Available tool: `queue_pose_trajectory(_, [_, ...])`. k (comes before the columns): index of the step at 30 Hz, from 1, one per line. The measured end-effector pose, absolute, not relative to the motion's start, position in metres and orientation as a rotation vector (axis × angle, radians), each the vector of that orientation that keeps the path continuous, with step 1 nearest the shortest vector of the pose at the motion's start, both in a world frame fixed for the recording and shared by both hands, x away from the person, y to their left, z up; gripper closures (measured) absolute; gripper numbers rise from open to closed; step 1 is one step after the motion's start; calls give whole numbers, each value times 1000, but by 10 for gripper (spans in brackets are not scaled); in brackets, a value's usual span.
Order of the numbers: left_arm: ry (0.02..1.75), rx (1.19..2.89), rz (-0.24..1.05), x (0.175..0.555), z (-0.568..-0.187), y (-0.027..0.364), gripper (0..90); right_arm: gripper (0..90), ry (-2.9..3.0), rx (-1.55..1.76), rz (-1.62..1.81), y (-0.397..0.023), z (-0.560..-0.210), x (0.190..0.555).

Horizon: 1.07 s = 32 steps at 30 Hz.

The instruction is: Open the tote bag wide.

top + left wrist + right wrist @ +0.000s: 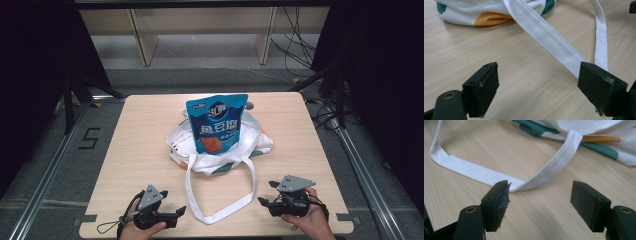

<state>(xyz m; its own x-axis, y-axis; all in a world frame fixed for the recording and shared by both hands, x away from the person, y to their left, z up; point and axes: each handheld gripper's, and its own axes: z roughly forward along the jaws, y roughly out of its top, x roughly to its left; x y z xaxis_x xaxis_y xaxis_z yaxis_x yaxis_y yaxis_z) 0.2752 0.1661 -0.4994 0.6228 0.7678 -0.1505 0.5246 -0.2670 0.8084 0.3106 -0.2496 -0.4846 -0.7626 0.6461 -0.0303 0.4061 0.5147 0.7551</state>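
Both the left gripper point(181, 212) and right gripper point(263, 199) gape, released, flanking the strap point(220, 212); the blue pouch point(216, 123) hides the tote bag's point(255, 137) mouth.

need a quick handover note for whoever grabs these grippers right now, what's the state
Left gripper: open, holding nothing, low at the near edge of the light wooden table, beside the left run of the white fabric strap loop.
Right gripper: open, holding nothing, just right of the loop.
White cloth tote bag with green and orange patches lies crumpled mid-table; the blue snack pouch with white lettering stands up out of it, leaning back.
Done: pouch looks partly in the bag. Left, probably: grasp the strap and settle the pouch fully; neither jaw pair touches the strap yet.
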Motion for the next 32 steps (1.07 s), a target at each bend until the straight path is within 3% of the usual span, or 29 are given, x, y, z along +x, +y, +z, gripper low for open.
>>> queue_pose_trajectory(10, [956, 2018, 342, 266, -501, 165, 164, 314, 2473, 893, 1053, -258, -492, 294])
queue_pose_trajectory(32, [989, 1997, 361, 269, -504, 164, 164, 314, 2482, 877, 1043, -263, -497, 287])
